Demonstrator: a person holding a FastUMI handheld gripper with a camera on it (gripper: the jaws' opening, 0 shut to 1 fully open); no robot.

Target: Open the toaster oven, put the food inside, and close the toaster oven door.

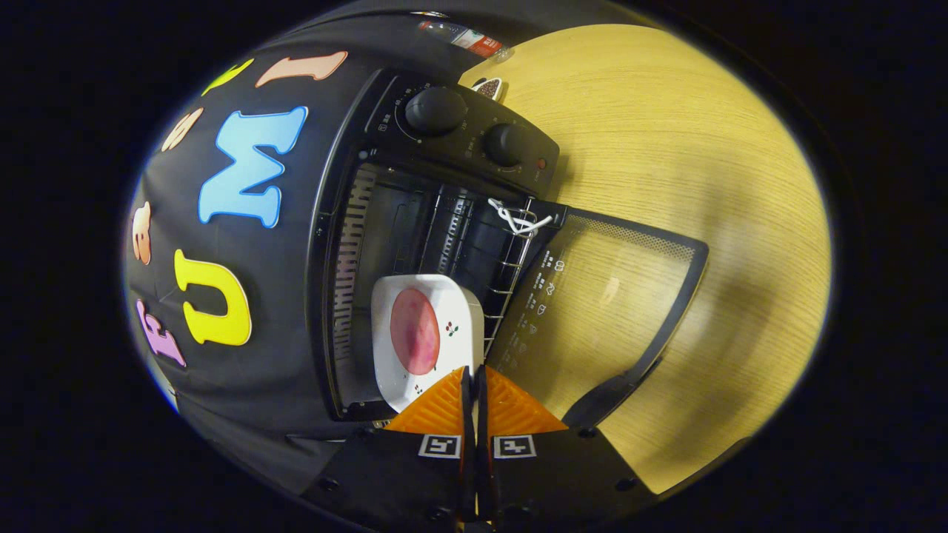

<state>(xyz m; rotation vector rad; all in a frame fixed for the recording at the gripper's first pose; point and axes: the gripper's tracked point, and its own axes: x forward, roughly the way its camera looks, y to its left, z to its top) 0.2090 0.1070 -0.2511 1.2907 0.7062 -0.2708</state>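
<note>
White plate (427, 337) with pink food (415, 331): its near rim hidden where the hand-held gripper (473, 381) pinches it at the open toaster oven (415, 222).

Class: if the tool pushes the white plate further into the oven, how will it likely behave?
The white plate looks rigid and glazed, so it probably slides on the wire rack. Likely brittle. The tool grips its rim.

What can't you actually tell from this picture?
- Whether the tool grips the plate: its closed fingers cover the plate's near edge.
- The dial markings on the toaster oven: too small.
- The oven's back wall: dark, behind the wire rack.
- The bottle beyond the oven: cut off by the oven's body.
</note>
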